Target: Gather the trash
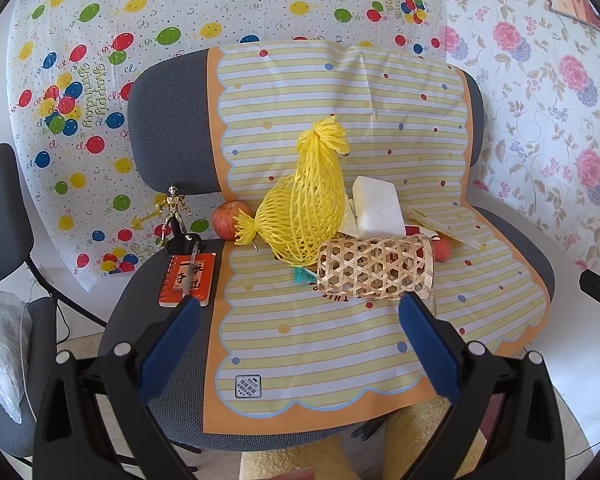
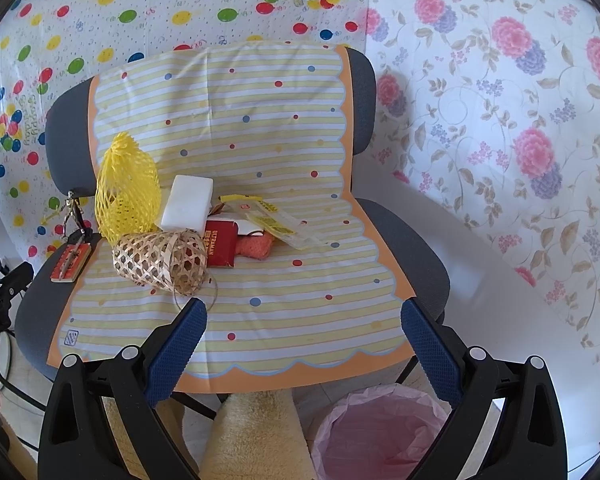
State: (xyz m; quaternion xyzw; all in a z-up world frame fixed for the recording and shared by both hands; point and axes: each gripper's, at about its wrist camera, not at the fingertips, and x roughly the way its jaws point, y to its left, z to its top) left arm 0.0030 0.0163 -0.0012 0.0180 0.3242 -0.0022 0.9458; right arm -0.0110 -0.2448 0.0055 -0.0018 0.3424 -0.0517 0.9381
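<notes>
Both my grippers hover short of the chair seat, nothing grasped. Left gripper: fingers wide apart, empty, aimed at the woven bamboo basket. Right gripper: fingers wide apart, empty, over the bare front of the striped mat.

Trash sits in a heap at mid-seat, against the backrest: yellow foam fruit net, puffy and light, standing upright; white foam block leaning just beside it; red carton touching the basket mouth; flat yellow-printed wrappers behind; a small teal packet tucked under the net. The pink-lined bin stands on the floor below the seat's front right corner.

Risks, as I judge them:
- The net is springy mesh; a shallow pinch could slip off, or a strand could snag the basket weave and drag it.
- The basket lies on its side and may roll if nudged.
- Non-trash is close by: apple, gold figurine, orange notebook with pen. A careless sweep could topple the figurine.
- The mat is loose and may slide if a finger catches it.
- Flat wrappers offer little edge to grip.
</notes>
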